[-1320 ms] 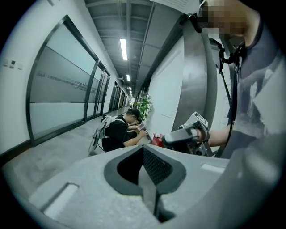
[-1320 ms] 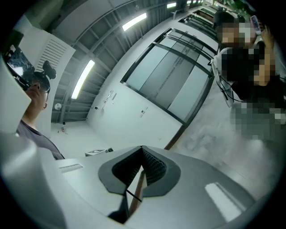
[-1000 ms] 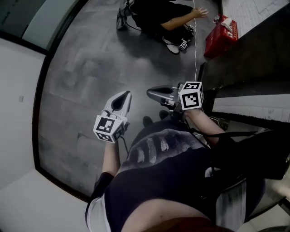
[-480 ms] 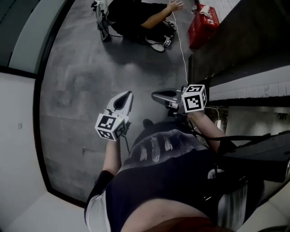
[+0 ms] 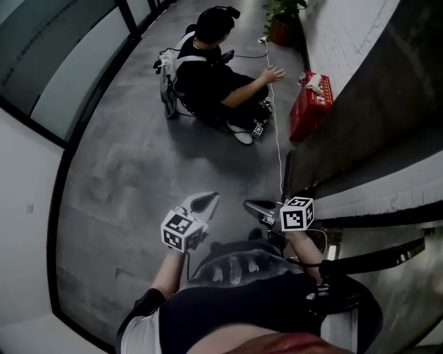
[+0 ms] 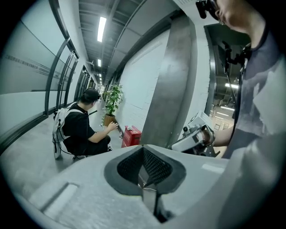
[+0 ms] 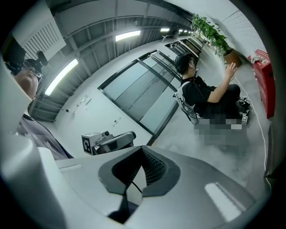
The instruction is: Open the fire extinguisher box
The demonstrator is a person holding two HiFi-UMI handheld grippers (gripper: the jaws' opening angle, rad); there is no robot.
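The left hand-held gripper (image 6: 144,165) has its jaws pressed together with nothing between them. In the head view it (image 5: 212,198) is held out in front of the wearer's body over the grey floor (image 5: 131,166). The right hand-held gripper (image 7: 137,172) also has its jaws together and empty. It (image 5: 249,205) sits just beside the left one, its tip turned toward it, and the two do not touch. Each carries a cube with black-and-white square markers and no readable writing.

The fire extinguisher box (image 5: 309,105) is a red box standing on the floor against the foot of the white tiled wall (image 5: 339,34), next to a dark pillar (image 5: 360,117). It is well apart from both grippers. Its lid looks shut, so what is inside cannot be seen. Something pale lies on its top, and the white print on its side is too small to read. The left gripper view shows the same box (image 6: 131,135) low against the wall.

A thin white cable (image 5: 279,145) runs along the floor from near the grippers toward the box. A person (image 5: 214,76) wearing a backpack (image 5: 166,79) sits on the floor beside the box, one hand stretched toward it. Beyond them stands a potted plant (image 5: 282,21) by the wall.
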